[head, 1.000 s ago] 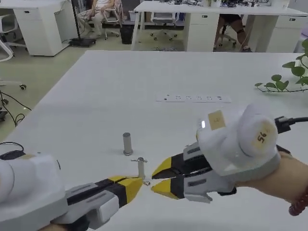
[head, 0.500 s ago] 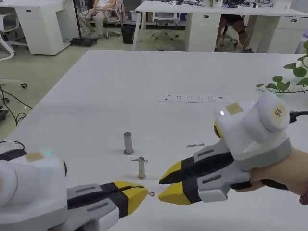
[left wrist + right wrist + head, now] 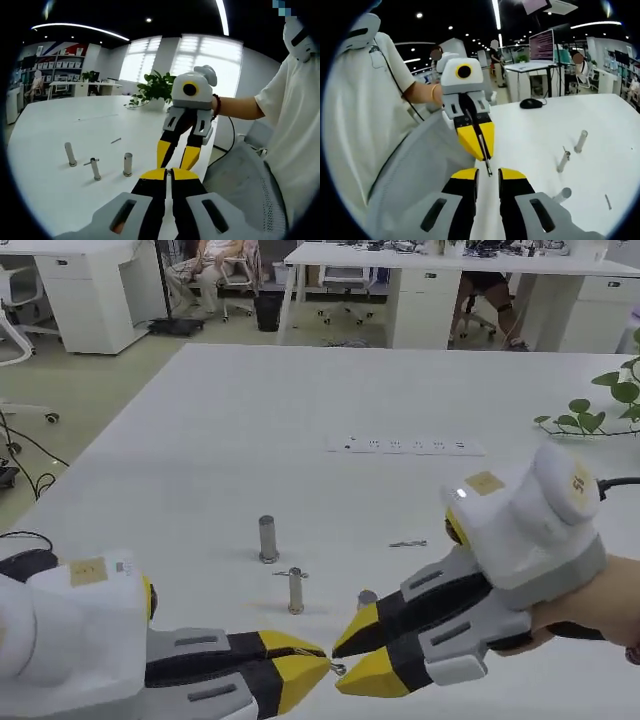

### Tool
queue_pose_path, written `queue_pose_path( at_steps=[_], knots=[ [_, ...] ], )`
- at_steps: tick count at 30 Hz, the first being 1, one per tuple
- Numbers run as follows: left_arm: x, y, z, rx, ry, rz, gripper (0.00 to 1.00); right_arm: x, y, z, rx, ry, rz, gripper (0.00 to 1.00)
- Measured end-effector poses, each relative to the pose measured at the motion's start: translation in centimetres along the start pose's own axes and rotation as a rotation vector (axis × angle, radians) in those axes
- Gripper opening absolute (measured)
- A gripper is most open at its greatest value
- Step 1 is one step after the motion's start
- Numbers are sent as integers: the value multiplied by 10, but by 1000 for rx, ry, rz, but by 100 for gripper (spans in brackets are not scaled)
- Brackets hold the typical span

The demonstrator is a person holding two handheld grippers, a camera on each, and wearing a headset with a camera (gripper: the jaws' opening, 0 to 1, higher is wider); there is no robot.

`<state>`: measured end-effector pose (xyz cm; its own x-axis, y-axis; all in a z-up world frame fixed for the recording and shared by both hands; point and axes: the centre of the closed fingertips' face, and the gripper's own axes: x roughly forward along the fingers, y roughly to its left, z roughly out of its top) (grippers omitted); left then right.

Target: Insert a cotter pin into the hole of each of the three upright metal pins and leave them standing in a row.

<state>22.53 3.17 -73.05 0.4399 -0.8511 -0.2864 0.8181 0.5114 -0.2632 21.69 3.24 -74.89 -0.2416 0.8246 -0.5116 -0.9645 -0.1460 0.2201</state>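
Three upright metal pins stand on the white table: a bare one [image 3: 267,538], a middle one [image 3: 295,590] with a cotter pin through its top, and a third [image 3: 367,598] partly behind my right gripper. My left gripper [image 3: 322,660] is shut on a cotter pin [image 3: 485,159], whose thin end sticks out toward the right gripper [image 3: 339,670]. The right gripper stands open, tip to tip with the left, with the pin's end between its jaws [image 3: 487,174]. In the left gripper view the shut left gripper [image 3: 169,173] faces the right gripper [image 3: 175,161], pins [image 3: 95,169] to the left.
A loose cotter pin [image 3: 407,543] lies on the table right of the pins. A power strip [image 3: 405,446] sits farther back and a plant [image 3: 600,405] at the right edge. Desks, chairs and people are beyond the table.
Both grippers have drawn back toward me, away from the middle pin, with the cotter pin in the left one. The third metal pin has come into sight behind the right gripper.
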Motion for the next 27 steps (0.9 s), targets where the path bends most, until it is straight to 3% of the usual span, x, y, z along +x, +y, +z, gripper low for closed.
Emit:
queue_pose_path(
  at_steps=[11, 18, 27],
  knots=[
    [1, -10, -2, 41, 19, -61, 0, 1, 11, -2, 0, -8, 65, 10],
    [1, -14, -3, 55, 21, -82, 0, 1, 14, -3, -4, -10, 76, 6],
    [1, -17, -4, 70, 21, -87, 1, 1, 17, -5, -69, 16, 58, 4]
  ],
)
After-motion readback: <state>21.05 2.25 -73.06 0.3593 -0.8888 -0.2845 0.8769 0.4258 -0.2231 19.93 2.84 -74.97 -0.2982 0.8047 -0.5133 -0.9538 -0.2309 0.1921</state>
